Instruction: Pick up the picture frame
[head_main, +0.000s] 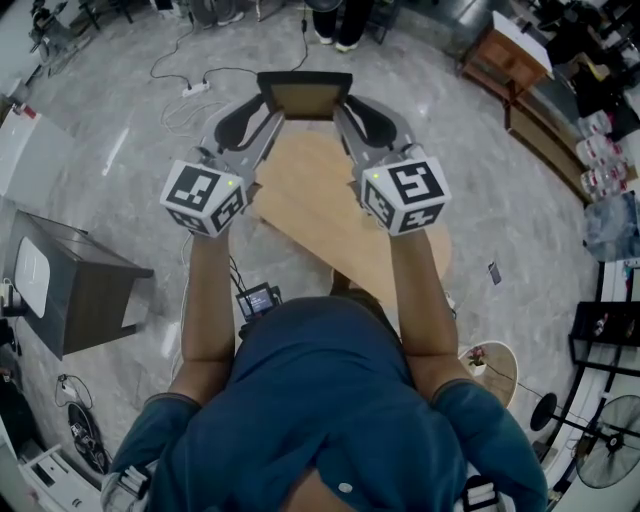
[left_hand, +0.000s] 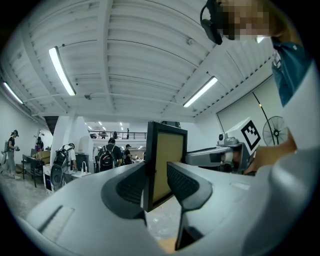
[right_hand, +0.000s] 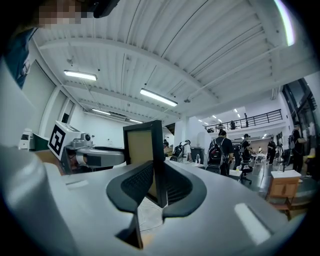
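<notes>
Currently one round wooden table (head_main: 330, 235) sits lowest, under everything else. Two grippers hang over the table's far edge: the left gripper (head_main: 268, 118) pinches one side rail and the right gripper (head_main: 345, 118) pinches the opposite rail of the single picture frame (head_main: 304, 97). The frame has a black border and tan panel, and is held clear of the table, just past its far edge.

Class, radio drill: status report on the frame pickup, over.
Left gripper shut on picture frame, left edge; right gripper shut, right edge. Frame clear of table. Nothing in the way.
</notes>
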